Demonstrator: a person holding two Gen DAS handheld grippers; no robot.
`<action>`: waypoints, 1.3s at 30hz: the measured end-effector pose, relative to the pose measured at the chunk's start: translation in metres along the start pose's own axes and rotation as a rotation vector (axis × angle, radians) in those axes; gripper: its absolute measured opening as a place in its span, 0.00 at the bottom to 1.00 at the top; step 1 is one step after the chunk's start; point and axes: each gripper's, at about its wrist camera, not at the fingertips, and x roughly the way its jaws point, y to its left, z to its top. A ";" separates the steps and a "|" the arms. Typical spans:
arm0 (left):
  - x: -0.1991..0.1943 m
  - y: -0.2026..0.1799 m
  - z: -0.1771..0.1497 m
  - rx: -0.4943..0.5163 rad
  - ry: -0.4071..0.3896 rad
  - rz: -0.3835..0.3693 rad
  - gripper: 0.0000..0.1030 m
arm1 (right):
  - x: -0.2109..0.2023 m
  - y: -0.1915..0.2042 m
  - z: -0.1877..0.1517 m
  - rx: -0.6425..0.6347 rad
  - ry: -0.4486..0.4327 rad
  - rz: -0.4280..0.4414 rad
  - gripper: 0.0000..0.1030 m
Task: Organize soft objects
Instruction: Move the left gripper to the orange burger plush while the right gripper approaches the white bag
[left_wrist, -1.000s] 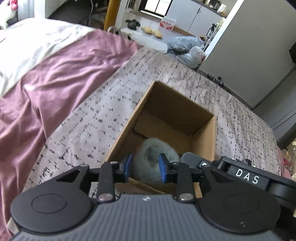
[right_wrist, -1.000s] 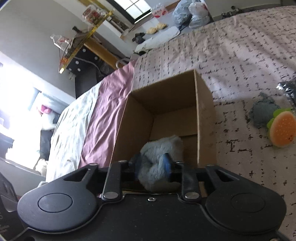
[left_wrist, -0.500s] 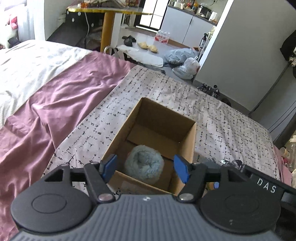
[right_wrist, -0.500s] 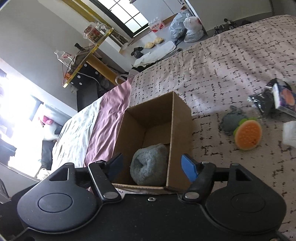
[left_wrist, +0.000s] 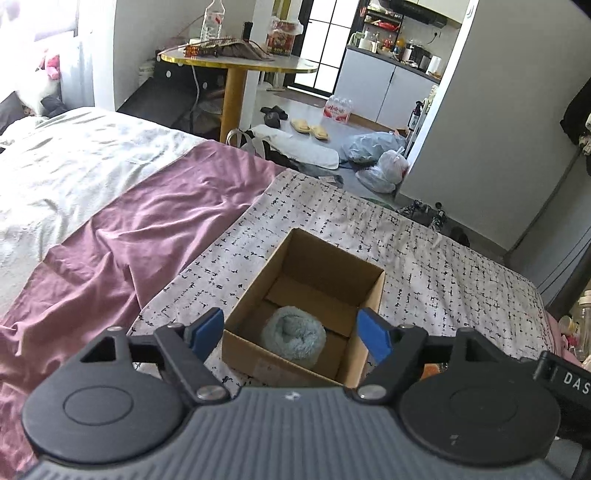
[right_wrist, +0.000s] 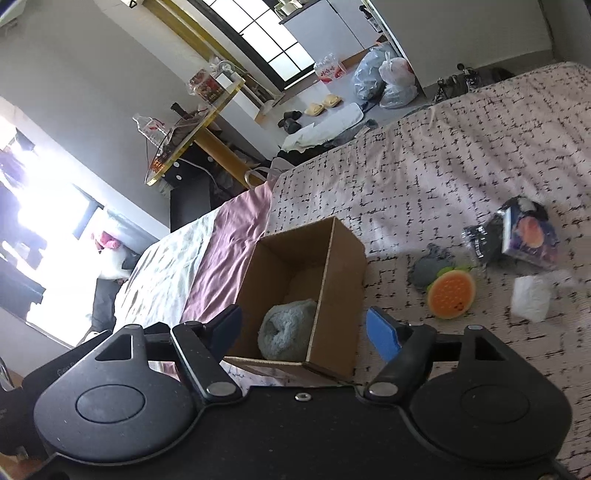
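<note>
A fluffy grey-blue rolled cloth (left_wrist: 293, 336) (right_wrist: 287, 329) lies at the near end of an open cardboard box (left_wrist: 317, 258) (right_wrist: 343, 266) on the patterned bedspread. My left gripper (left_wrist: 291, 334) hangs above and short of the box, its jaws still opening, nothing touching the blue pads. My right gripper (right_wrist: 304, 330) hovers likewise over the box's near edge, jaws opening and empty. To the right of the box lie an orange round plush (right_wrist: 450, 294) and a small grey soft item (right_wrist: 430, 269).
Further right on the bedspread lie a dark printed packet (right_wrist: 524, 236) and a white wad (right_wrist: 530, 297). A mauve sheet (left_wrist: 122, 236) and white bedding (left_wrist: 74, 158) cover the bed to the left. Beyond the bed's far edge are a yellow-legged table (left_wrist: 236, 62) and bags (left_wrist: 376, 155) on the floor.
Both grippers let go of the fluffy cloth, which now rests in the box. Both opened wide and drew up and back, so the box looks smaller.
</note>
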 end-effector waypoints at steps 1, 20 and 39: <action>-0.002 -0.003 -0.001 0.007 -0.005 0.005 0.76 | -0.004 -0.002 0.000 -0.006 -0.003 -0.004 0.73; -0.022 -0.082 -0.036 0.166 -0.034 -0.062 0.79 | -0.064 -0.066 0.017 -0.140 -0.061 -0.074 1.00; 0.019 -0.136 -0.063 0.226 0.062 -0.063 1.00 | -0.057 -0.148 0.018 0.019 -0.075 -0.057 1.00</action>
